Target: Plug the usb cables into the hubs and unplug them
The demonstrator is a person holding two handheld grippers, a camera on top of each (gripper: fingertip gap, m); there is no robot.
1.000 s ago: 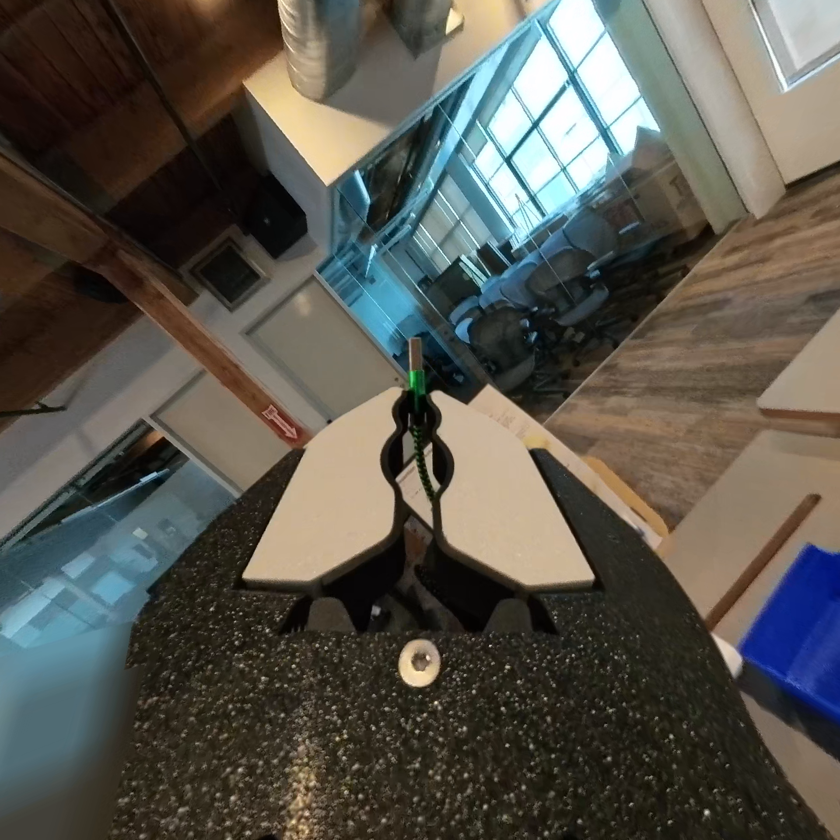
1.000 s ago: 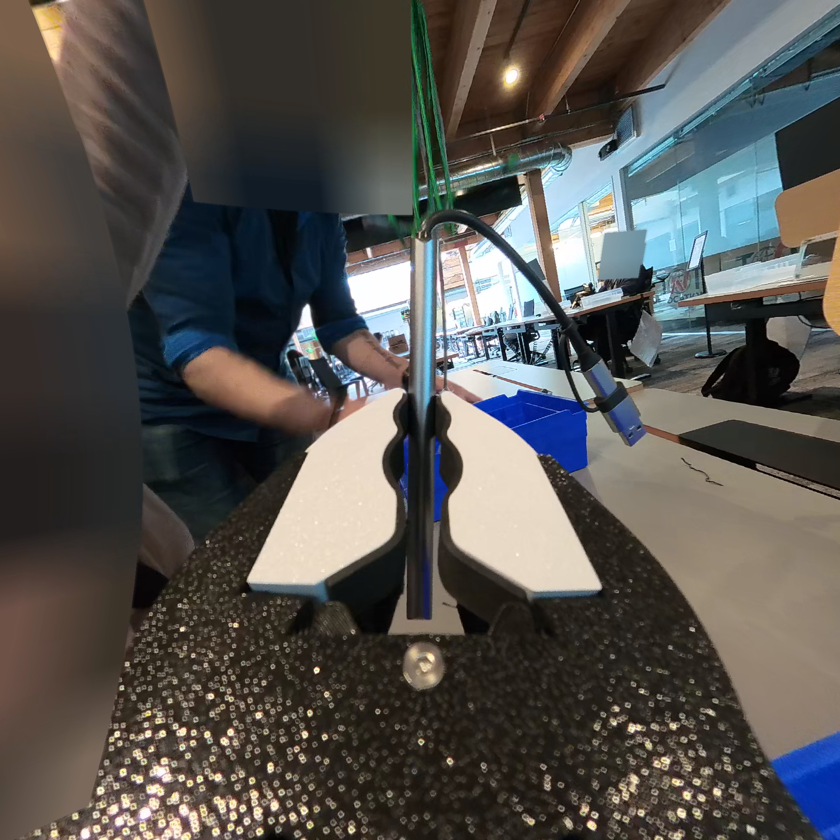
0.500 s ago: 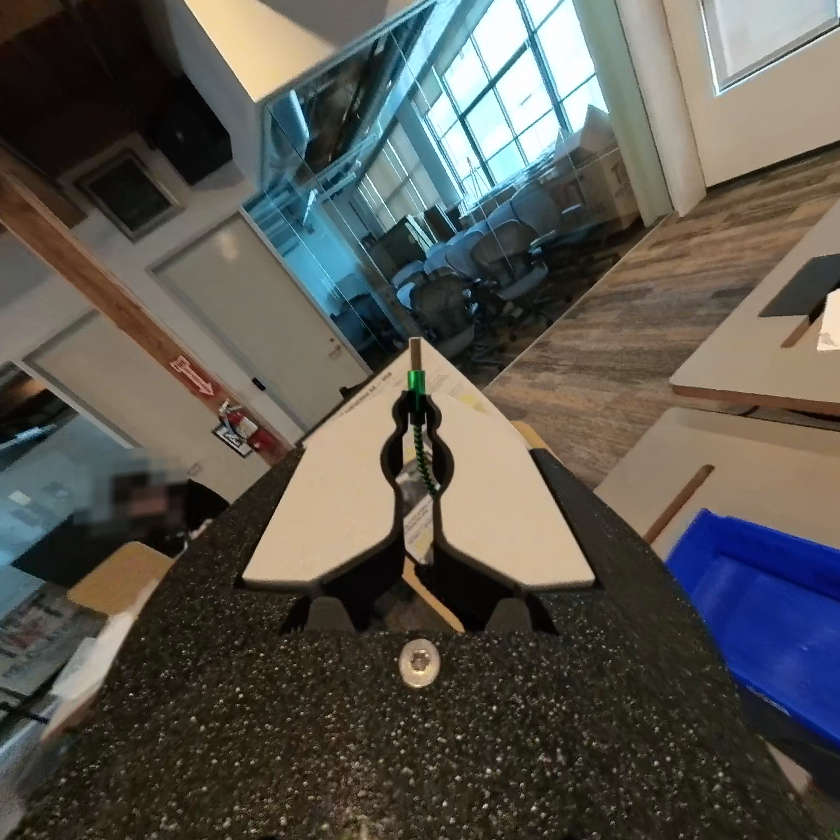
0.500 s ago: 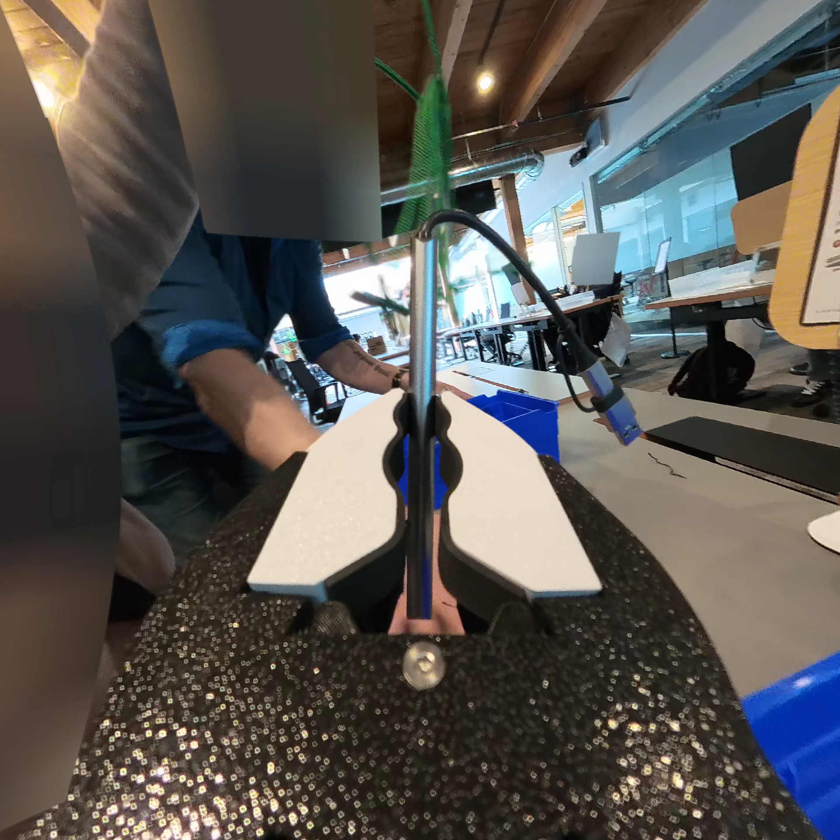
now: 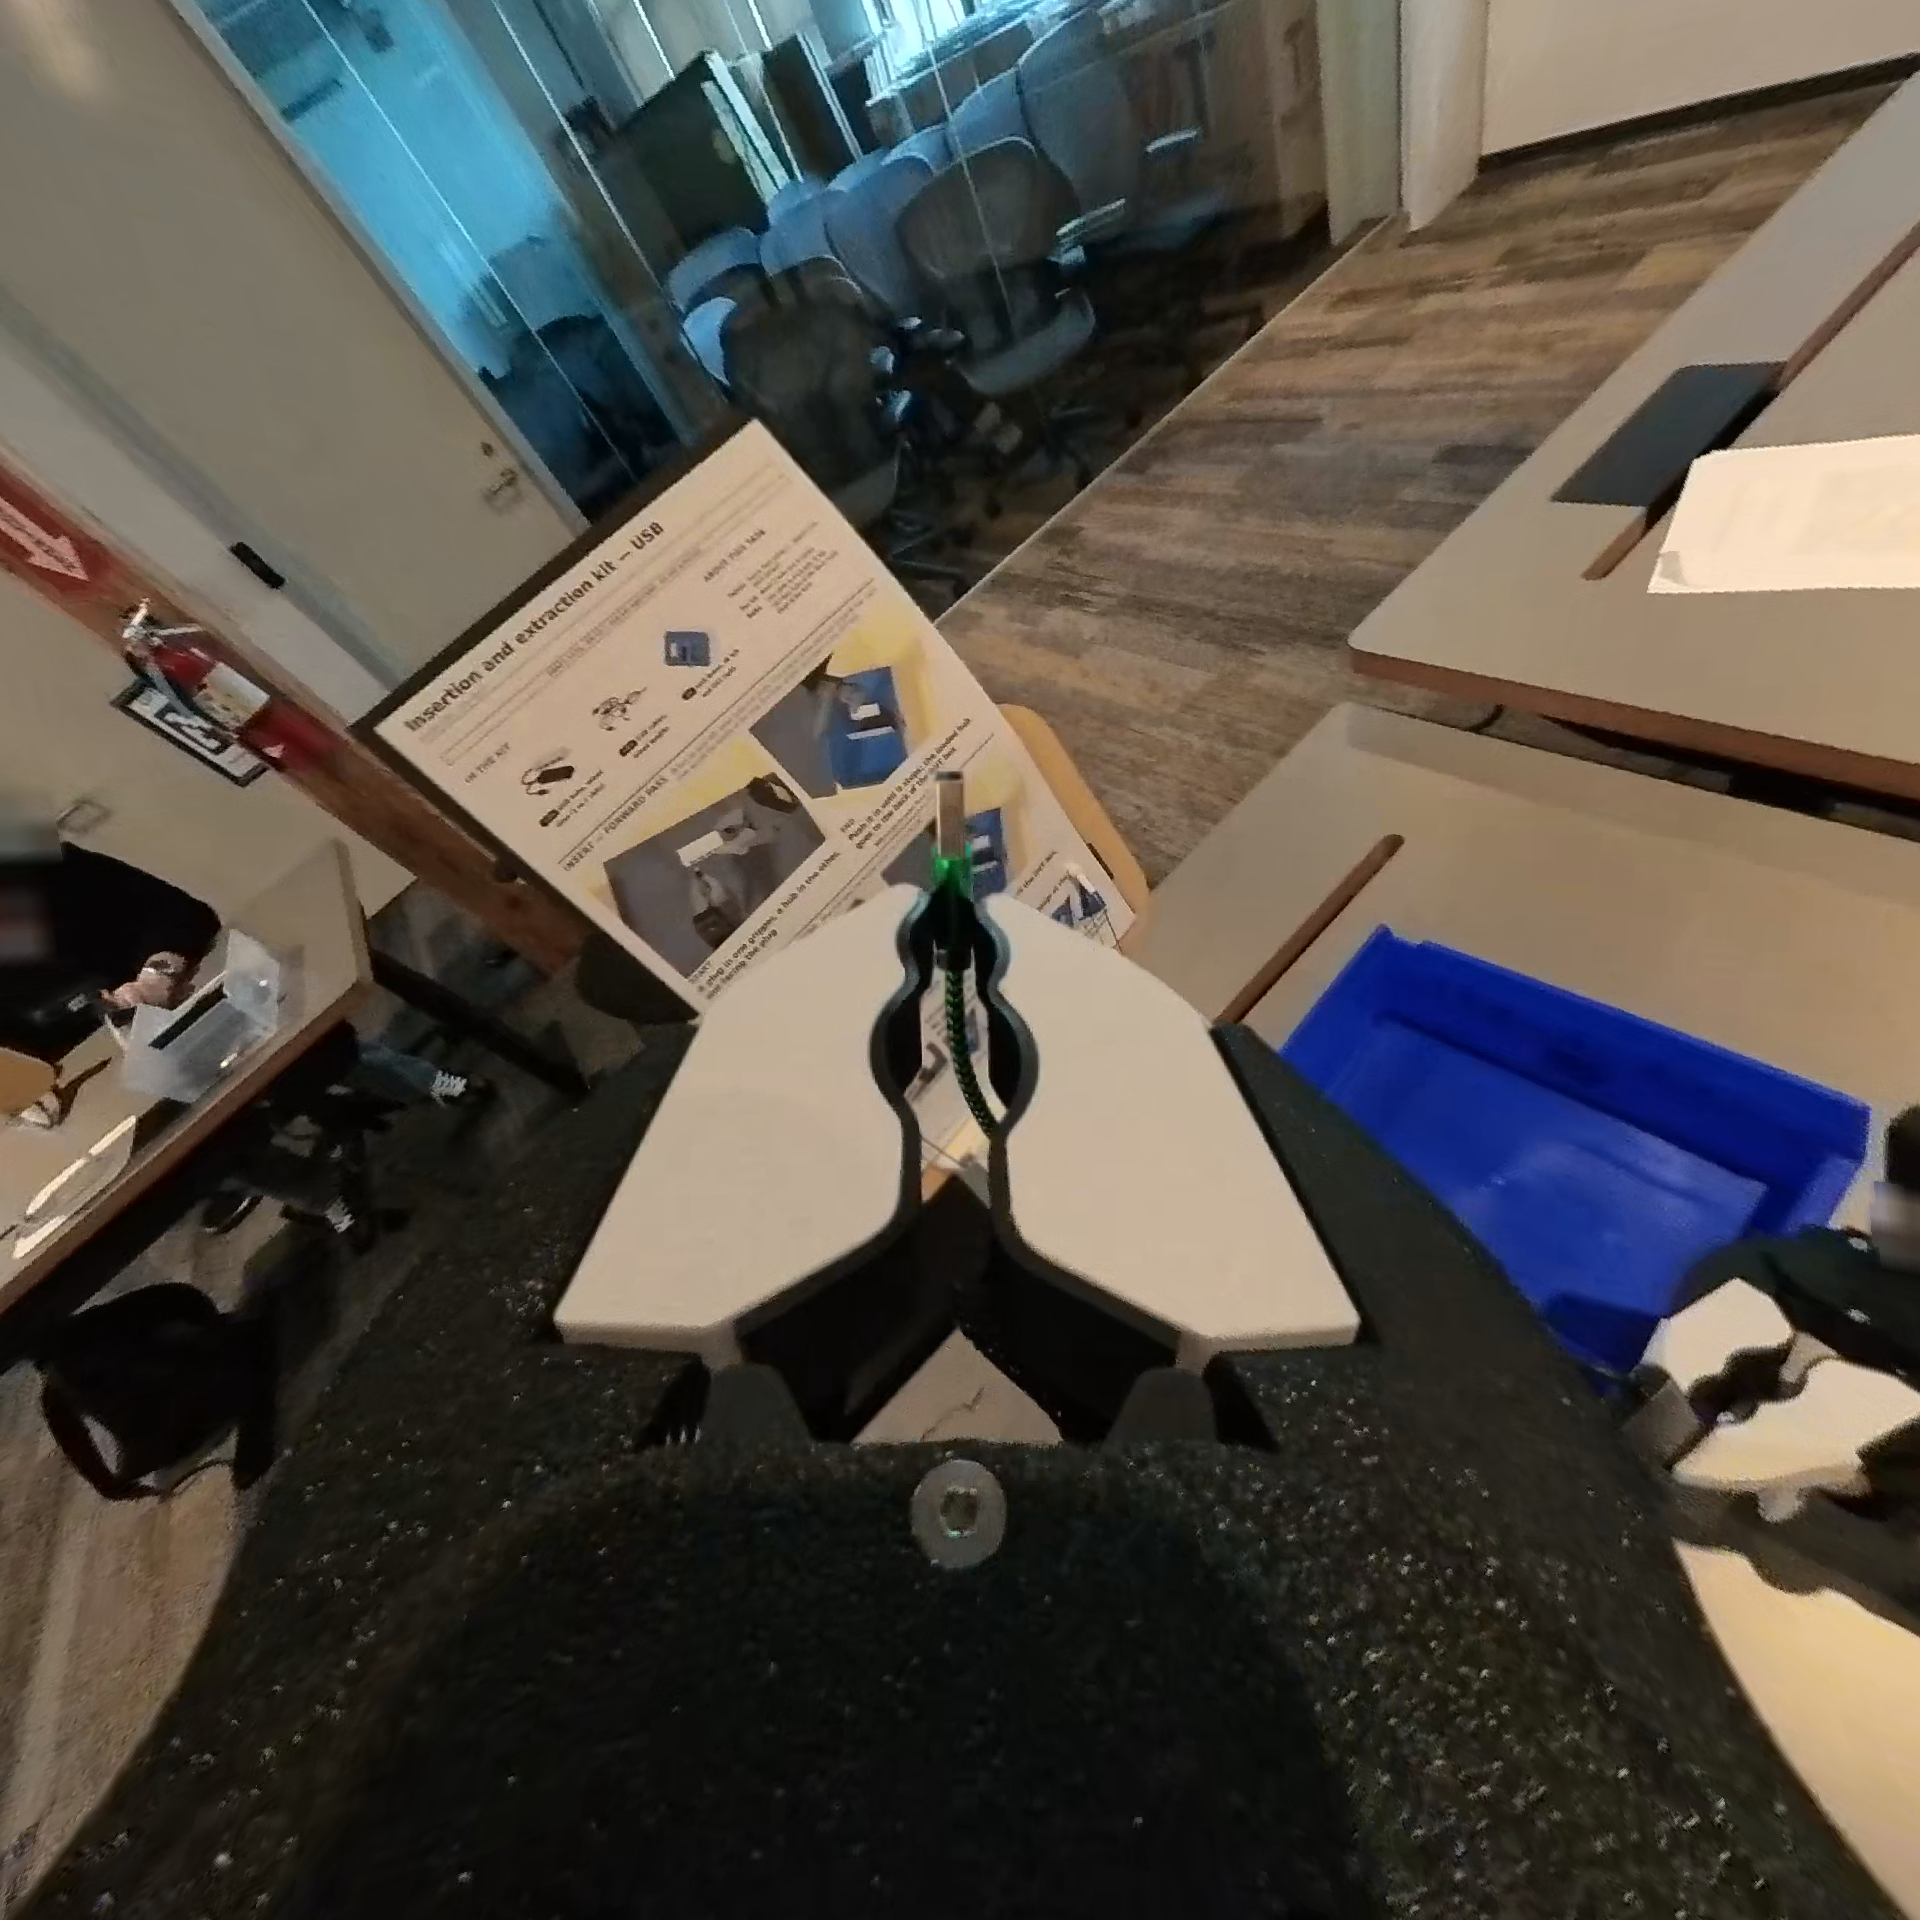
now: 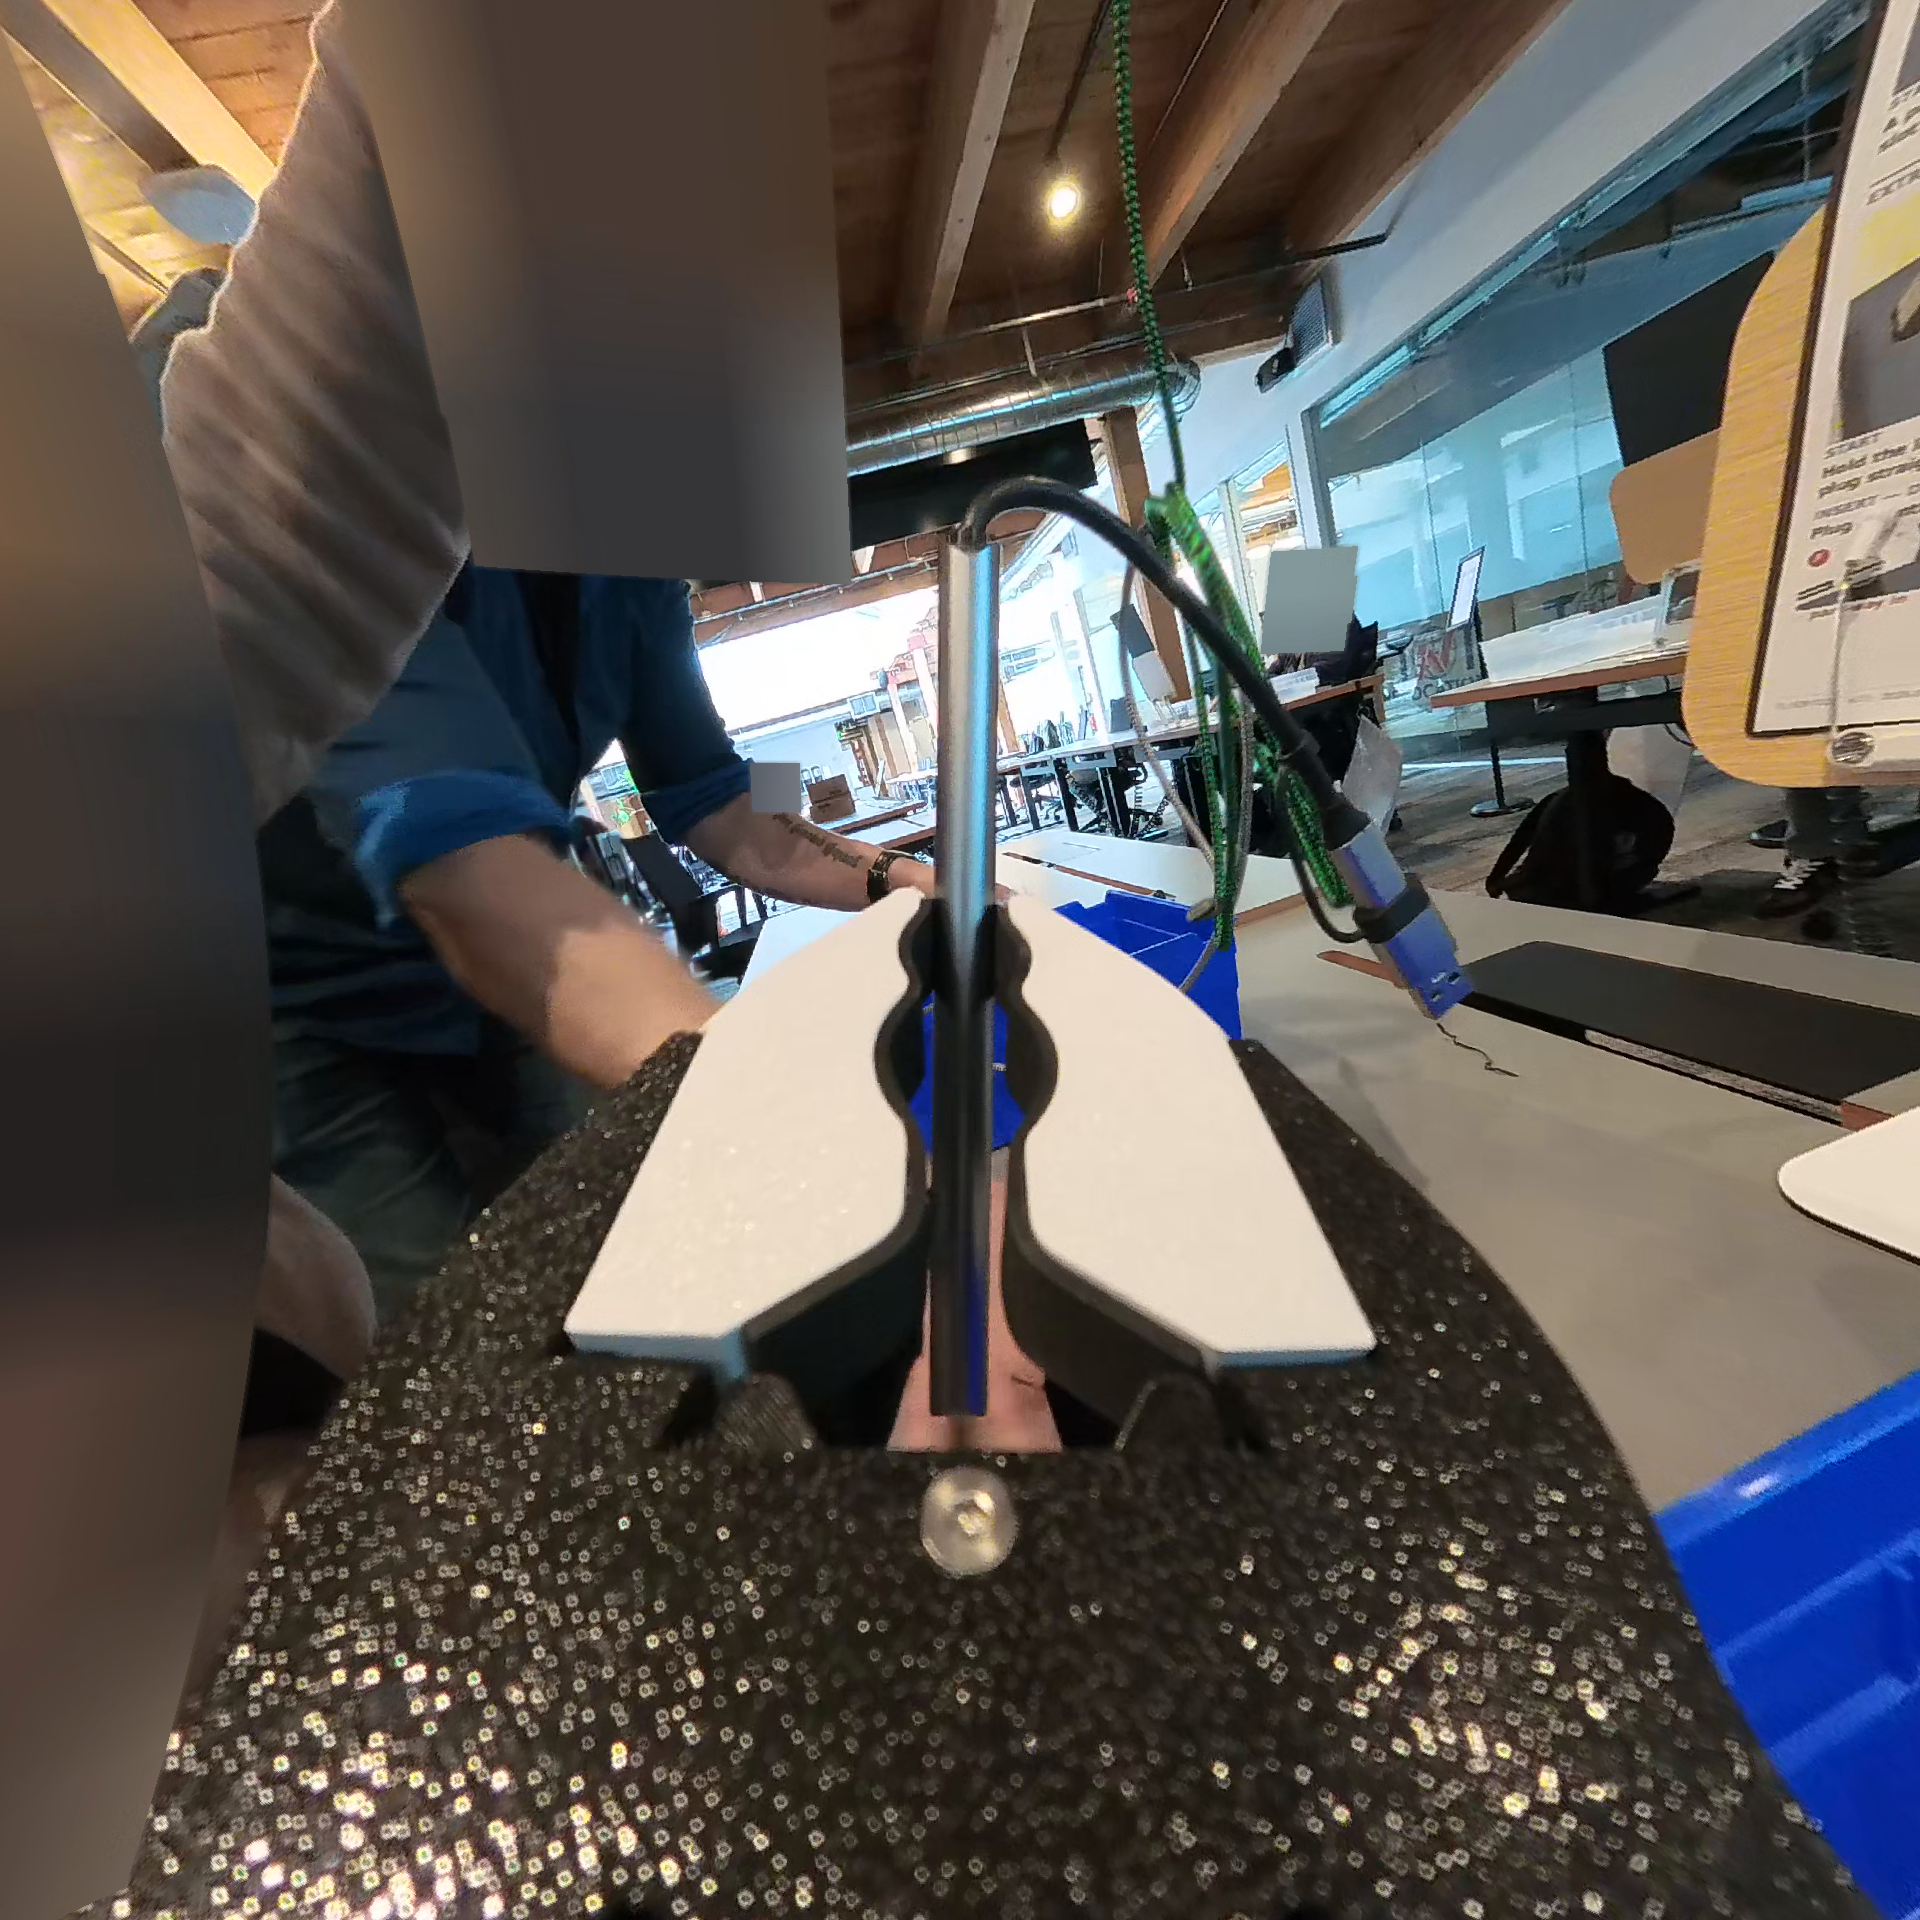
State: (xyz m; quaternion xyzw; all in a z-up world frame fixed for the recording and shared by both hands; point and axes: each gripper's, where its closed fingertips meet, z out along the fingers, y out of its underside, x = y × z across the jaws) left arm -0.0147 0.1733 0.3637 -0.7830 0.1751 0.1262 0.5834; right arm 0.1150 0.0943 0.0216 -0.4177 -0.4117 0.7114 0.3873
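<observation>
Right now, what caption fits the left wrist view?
Left gripper pinches a green braided USB cable, plug forward, beside a blue bin.

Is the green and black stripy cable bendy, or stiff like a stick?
Probably bendy: the green and black braided cable hangs in loose curves. Its metal plug looks stiff, standing straight out of the shut left gripper. It likely weighs little.

In the left wrist view we see the plug [image 5: 951, 821] at 12 o'clock beyond our left gripper [image 5: 953, 914], with the instruction board [image 5: 727, 717] behind it and the bin [image 5: 1558, 1132] on the worktop [image 5: 1558, 831] at 3 o'clock. In the right wrist view the hub [image 6: 966, 935] stands upright between the right gripper's [image 6: 964, 920] fingers [image 6: 821, 1132], its cable [image 6: 1174, 582] arching over to 2 o'clock.
</observation>
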